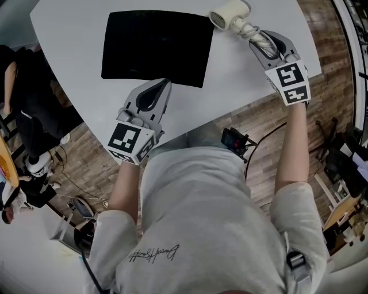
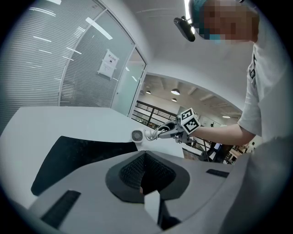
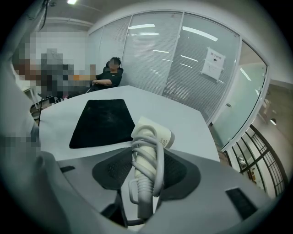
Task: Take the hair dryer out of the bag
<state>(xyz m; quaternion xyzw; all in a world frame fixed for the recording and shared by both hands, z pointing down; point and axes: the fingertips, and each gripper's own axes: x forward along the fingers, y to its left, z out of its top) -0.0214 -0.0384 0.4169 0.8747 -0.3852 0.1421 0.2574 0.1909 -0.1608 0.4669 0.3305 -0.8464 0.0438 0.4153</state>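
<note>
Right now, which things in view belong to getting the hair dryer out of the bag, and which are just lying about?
Job: hair dryer, clamped in the right tongs; black bag, flat on the table; left tongs, shut by the bag's edge.
Lying about: wall notice; seated person beyond the table.

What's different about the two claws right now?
The right claw grips the hair dryer by its cord-wrapped handle; the left claw is shut and empty. The right is beyond the bag; the left sits near the table edge. Both are grey with marker cubes.
</note>
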